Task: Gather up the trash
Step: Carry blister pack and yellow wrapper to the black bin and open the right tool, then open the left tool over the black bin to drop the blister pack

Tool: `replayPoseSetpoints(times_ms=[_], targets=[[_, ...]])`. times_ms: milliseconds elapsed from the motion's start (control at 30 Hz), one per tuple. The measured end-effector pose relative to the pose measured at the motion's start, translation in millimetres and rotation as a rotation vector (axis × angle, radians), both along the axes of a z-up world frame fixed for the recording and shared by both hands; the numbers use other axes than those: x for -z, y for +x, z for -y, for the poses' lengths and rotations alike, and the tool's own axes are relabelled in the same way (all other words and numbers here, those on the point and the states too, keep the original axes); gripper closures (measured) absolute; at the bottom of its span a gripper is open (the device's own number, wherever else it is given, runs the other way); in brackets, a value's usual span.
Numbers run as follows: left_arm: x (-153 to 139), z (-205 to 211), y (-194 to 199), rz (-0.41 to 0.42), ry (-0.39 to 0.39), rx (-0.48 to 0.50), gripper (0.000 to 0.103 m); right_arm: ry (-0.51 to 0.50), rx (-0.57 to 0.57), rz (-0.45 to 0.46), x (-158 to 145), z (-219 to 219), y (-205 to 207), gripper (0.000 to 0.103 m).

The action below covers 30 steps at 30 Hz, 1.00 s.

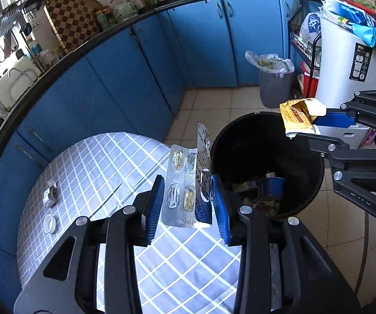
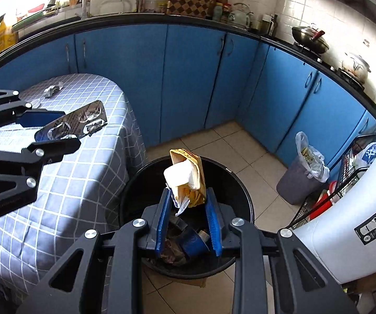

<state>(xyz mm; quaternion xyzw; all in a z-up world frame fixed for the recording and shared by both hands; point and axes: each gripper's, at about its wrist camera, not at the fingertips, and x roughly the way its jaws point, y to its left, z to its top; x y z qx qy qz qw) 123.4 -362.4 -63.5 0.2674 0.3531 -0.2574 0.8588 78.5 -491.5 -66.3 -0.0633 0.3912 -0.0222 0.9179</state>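
Observation:
My left gripper (image 1: 186,187) is shut on a folded silver pill blister pack (image 1: 185,180), held above the table edge beside the black trash bin (image 1: 316,172). It also shows in the right wrist view (image 2: 78,124). My right gripper (image 2: 188,196) is shut on a yellow wrapper with a white wad in it (image 2: 188,175), held over the black bin (image 2: 248,201). The wrapper also shows in the left wrist view (image 1: 300,116). The bin holds a blue cup (image 2: 191,243) and other trash.
A table with a grey checked cloth (image 1: 88,167) carries a crumpled foil piece (image 1: 50,193) and a small white cap (image 1: 49,223). A grey lined bin (image 1: 275,81) stands by the blue cabinets (image 1: 140,78). A white container (image 2: 352,235) and a wire rack stand at the right.

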Motion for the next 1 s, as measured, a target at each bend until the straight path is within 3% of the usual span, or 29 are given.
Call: replayPoseSetpoints(times_ms=[500,600,767,800,833,900,1000], targets=[[1,10,20,-0.012,-0.015,-0.043,0.064,0.04,0.021,0.013,4,15,14,0.074],[2,10,23,-0.012,-0.014,-0.046,0.064,0.06,0.022,0.021,5,19,14,0.066],[3,11,25,-0.015,-0.012,-0.048,0.064,0.064,0.026,0.026,5,20,15,0.063],[3,11,25,-0.016,-0.012,-0.05,0.064,0.064,0.029,0.025,5,20,16,0.053],[4,11,25,-0.017,-0.013,-0.051,0.064,0.056,0.039,0.031,5,20,15,0.034],[4,12,26,-0.018,-0.014,-0.051,0.064,0.029,0.071,0.06,3,21,12,0.012],[4,12,26,-0.017,-0.012,-0.049,0.064,0.008,0.098,0.072,1,25,12,0.007]])
